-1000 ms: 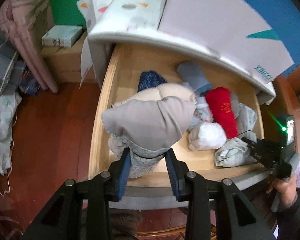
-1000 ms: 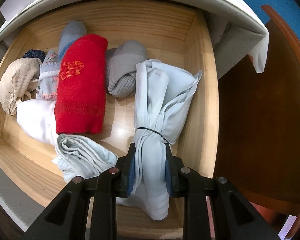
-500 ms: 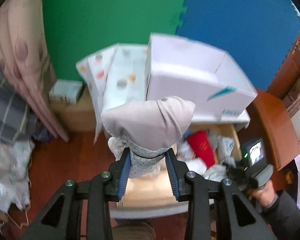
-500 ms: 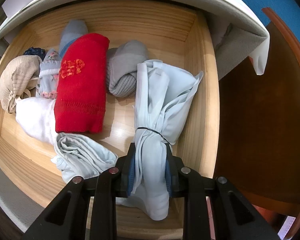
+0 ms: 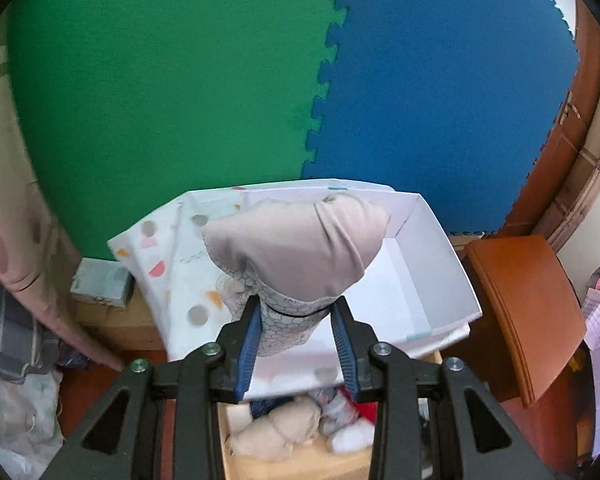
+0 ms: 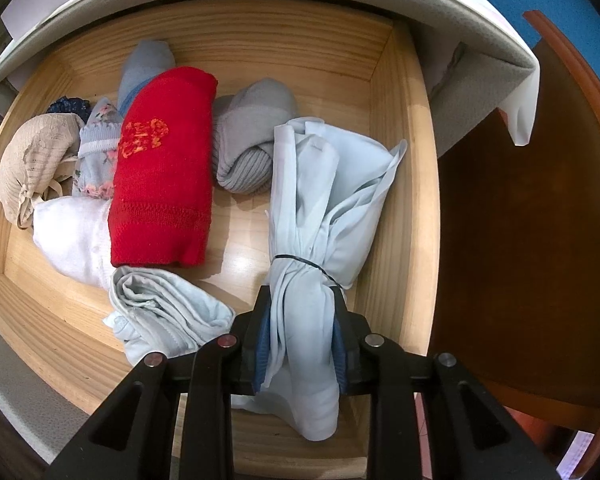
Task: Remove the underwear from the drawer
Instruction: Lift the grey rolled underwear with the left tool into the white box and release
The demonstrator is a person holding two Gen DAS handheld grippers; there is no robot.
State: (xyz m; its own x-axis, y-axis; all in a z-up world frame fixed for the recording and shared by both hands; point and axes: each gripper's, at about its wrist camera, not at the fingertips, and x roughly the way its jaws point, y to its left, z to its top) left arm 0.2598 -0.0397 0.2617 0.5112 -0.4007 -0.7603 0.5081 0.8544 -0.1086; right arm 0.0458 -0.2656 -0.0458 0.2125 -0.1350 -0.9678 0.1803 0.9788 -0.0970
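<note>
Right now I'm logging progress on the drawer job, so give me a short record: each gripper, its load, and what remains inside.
left gripper: shut on grey underwear bundle, held above the white box
right gripper: shut on light blue tied bundle, down in the wooden drawer
remaining in drawer: red roll, grey roll, beige roll, white roll

No readable words, brands or numbers showed in either view. The one mark was an orange embroidered motif (image 6: 142, 136) on the red folded garment (image 6: 162, 172) lying in the wooden drawer (image 6: 400, 152); it looked like stitched characters, but they were too small and distorted to read. To the left of that red garment, the other bundles carried only patterns, no lettering. On the white box (image 5: 440, 280) in the left wrist view only small teal marks showed, with no legible letters.
</note>
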